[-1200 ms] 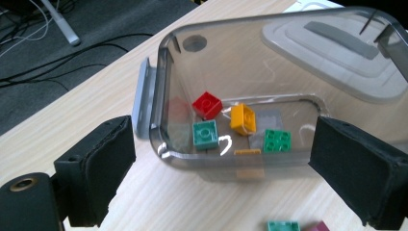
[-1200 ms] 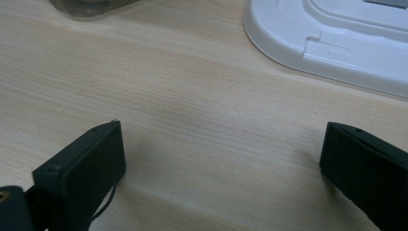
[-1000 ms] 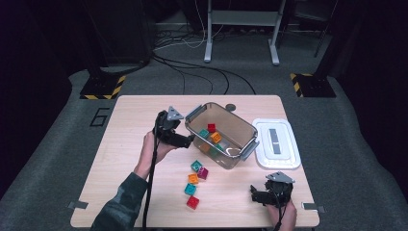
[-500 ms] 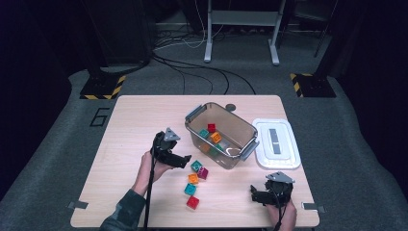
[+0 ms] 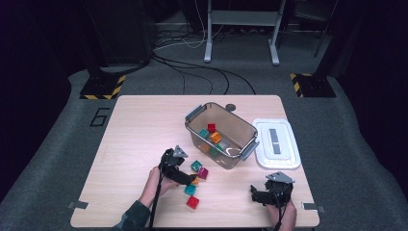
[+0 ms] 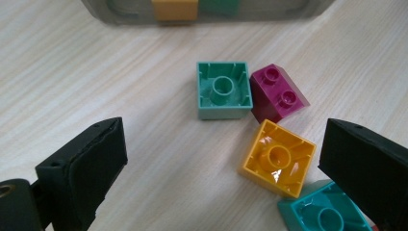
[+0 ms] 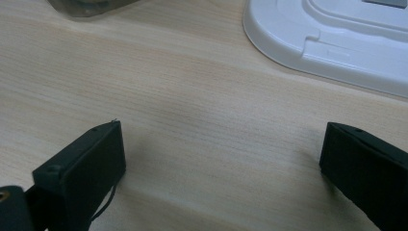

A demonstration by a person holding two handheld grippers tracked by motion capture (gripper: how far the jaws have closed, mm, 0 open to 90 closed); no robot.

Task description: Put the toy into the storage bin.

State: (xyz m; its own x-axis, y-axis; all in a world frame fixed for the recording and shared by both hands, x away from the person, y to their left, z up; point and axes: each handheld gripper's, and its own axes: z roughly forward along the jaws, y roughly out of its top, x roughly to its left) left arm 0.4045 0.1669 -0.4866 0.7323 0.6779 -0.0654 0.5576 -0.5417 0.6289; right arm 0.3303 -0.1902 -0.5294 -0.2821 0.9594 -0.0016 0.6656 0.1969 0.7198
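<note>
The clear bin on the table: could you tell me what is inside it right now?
Inside the clear bin lie several small blocks: a red block, a teal block and an orange block. Blocks lower down blur behind its near wall, so an exact count is unclear.

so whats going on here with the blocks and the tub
A person holds a gripper in each hand and appears to be moving toy blocks into the clear bin, which already holds several. The left gripper, its jaws just opened wider and holding nothing, is over the loose blocks on the table, with the yellow block nearest between its jaws. The right gripper sits open near the white lid.
</note>
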